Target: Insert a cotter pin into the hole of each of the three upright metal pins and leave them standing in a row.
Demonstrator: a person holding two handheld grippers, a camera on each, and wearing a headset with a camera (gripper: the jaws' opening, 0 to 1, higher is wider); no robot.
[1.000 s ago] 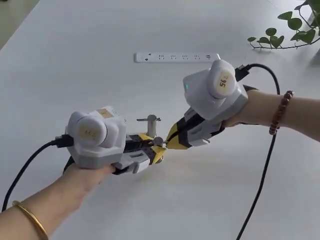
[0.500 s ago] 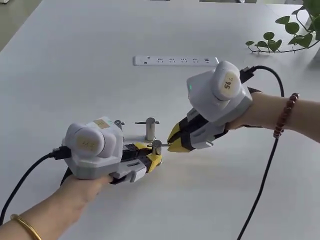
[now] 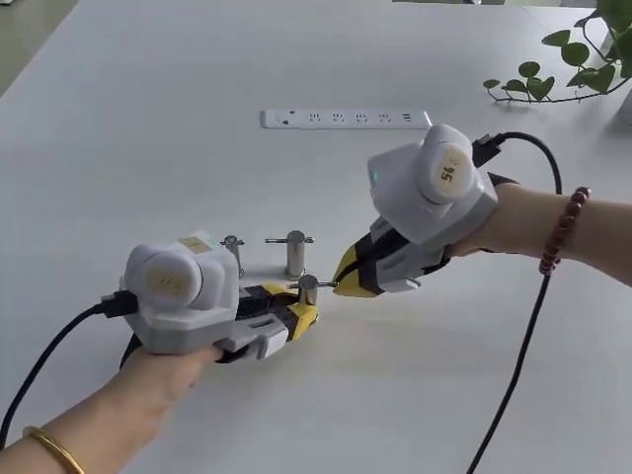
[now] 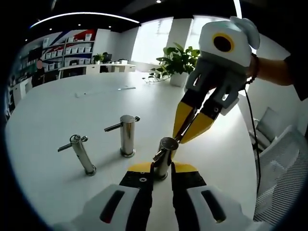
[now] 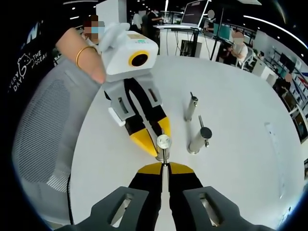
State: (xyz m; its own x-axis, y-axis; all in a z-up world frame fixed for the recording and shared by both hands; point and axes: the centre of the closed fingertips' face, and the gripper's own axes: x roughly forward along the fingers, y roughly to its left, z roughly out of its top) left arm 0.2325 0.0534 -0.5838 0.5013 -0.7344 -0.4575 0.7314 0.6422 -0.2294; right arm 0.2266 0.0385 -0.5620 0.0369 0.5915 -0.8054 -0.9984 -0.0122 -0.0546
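My left gripper [image 4: 162, 169] has jaws clamped on a silver metal pin [image 4: 165, 153], upright on the white table [image 3: 197, 99]. My right gripper [image 5: 164, 167] has jaws pressed together on a thin wire cotter pin [image 5: 164, 155], level, tip toward that pin's head. A second silver pin [image 4: 127, 139] and a third silver pin [image 4: 82, 155] stand beside. My right gripper's number is unclear

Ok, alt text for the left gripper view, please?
The left gripper clamps the nearest metal pin while the right gripper holds a cotter pin at its top. Two other metal pins, cotter pins fitted, stand to its left.
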